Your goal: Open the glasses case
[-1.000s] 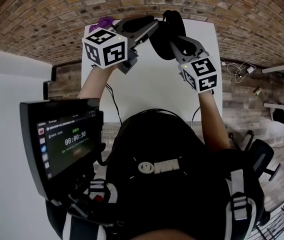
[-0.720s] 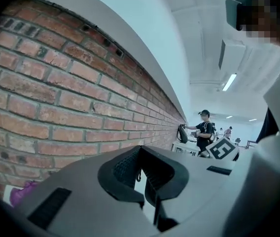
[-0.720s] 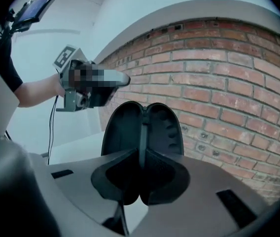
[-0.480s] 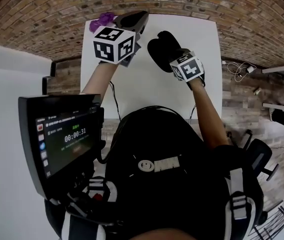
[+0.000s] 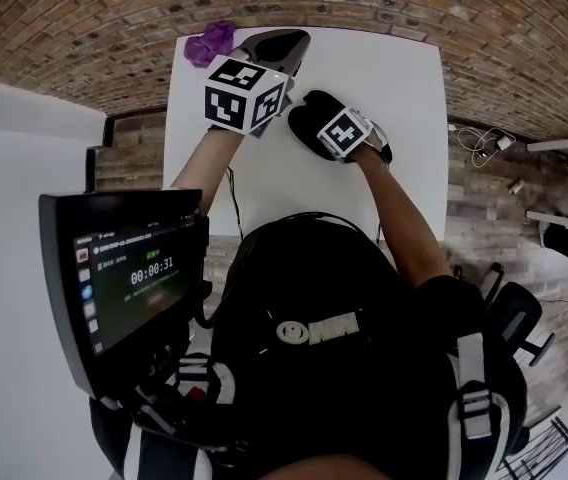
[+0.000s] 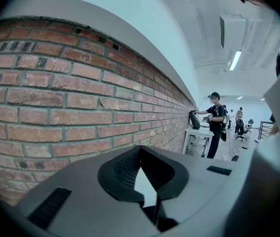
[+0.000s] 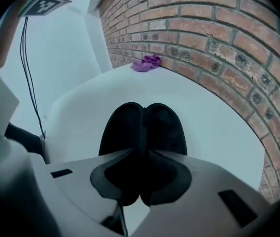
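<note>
Altogether there are two hand-held grippers, one black case and one small purple thing on the white tabletop. The case lies about the middle of the tabletop. The right hand-held gripper points steeply down and has its jaws clamped on the case's near end. From that gripper's view the case shows two rounded halves meeting at a seam in line with the jaws; nothing inside it can be made out. The left hand-held gripper is fully closed on nothing and reaches toward the far edge, just left of the case. The purple thing sits at the far left corner.
</note>
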`<state>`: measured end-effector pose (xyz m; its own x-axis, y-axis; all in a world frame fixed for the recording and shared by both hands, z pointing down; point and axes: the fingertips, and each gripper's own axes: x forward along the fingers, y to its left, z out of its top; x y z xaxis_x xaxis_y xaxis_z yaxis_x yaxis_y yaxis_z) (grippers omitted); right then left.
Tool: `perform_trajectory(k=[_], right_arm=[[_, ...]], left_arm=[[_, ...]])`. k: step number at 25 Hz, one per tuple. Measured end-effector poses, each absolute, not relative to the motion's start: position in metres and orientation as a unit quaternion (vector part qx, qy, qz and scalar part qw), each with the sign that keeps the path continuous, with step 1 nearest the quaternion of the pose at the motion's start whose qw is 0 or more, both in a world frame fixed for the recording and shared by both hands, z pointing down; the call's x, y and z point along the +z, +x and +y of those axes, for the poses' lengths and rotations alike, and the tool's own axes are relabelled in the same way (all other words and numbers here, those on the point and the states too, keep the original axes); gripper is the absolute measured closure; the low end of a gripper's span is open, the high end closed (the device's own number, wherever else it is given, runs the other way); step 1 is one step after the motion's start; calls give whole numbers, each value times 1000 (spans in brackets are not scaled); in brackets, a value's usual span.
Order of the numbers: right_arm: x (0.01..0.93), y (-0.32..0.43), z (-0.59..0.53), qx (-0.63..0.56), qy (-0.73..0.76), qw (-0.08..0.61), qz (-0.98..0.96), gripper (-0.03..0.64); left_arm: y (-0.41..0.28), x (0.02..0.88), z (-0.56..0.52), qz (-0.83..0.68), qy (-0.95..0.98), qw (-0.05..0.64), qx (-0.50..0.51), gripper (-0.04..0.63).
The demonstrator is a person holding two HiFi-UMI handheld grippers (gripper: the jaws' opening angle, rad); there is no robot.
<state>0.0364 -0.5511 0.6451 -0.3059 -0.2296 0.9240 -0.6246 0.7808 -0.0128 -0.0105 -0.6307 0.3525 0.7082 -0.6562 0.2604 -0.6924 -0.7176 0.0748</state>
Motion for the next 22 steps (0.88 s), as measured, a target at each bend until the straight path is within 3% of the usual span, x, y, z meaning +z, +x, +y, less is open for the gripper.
perform_trajectory(k=[9,14,16,20,22], right_arm=[[611,21,-555,214,286,425,-832,479],[564,16,-562,202,304,370,-854,476],[524,17,-567,181,336,315,-869,476],[412,26,-569,91,423,110,-895,485],[371,31,-558,49,451,41,-890,611]], left_arm=[[-12,355,-631,-366,920,91,105,591],[-19,354,-622,-370,919,91,99,591],[-25,351,-615,-379,917,85,94,591],[-38,348,-595,-403,909,68,85,591],[-44,347,-584,-419,903,61,75,591]])
